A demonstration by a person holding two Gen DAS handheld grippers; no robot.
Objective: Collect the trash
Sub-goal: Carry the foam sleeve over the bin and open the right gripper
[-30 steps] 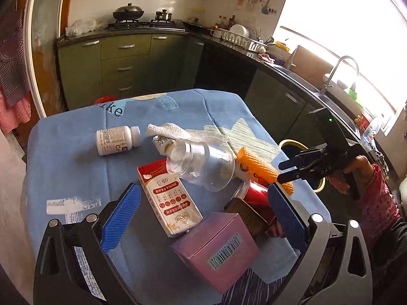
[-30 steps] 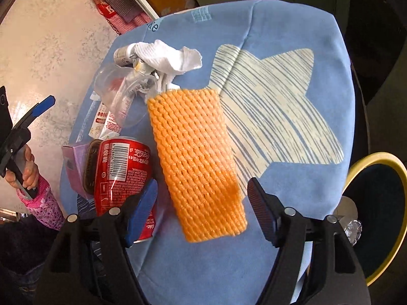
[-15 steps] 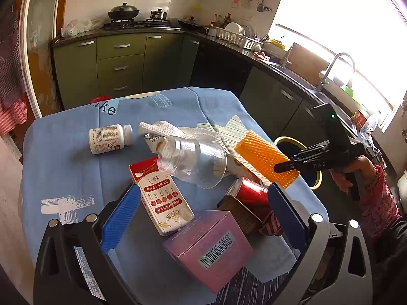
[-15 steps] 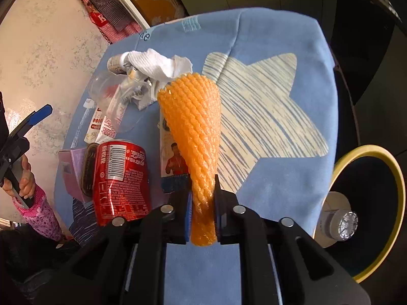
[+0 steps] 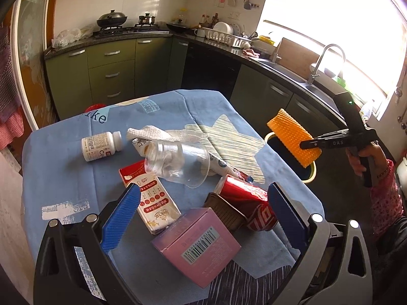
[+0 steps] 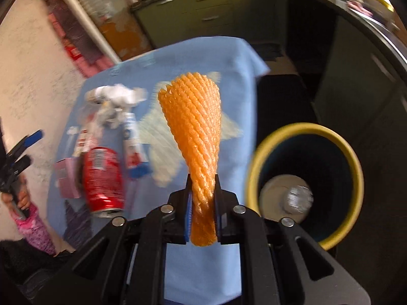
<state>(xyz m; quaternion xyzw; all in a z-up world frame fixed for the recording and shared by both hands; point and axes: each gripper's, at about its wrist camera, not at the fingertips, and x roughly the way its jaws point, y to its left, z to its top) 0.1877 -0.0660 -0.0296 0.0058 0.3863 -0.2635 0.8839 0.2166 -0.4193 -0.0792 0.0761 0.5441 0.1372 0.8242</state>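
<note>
Whereas a second ago it lay on the surface [image 5: 63, 167], the orange foam net [image 6: 195, 137] now hangs clamped in the right gripper [image 6: 202, 198], lifted beside the yellow-rimmed bin [image 6: 356, 167]; drop likely next; left gripper [image 5: 203, 216] gapes, empty.

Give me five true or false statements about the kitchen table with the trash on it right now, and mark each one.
1. The right gripper has its jaws clamped on the orange foam net. True.
2. The red soda can stands upright. False: it lies on its side on the blue tablecloth.
3. The left gripper holds the pink box. False: its jaws are open and hold nothing.
4. The yellow-rimmed bin stands off the table's edge, beside it. True.
5. The white pill bottle is inside the bin. False: it lies on the tablecloth.
</note>
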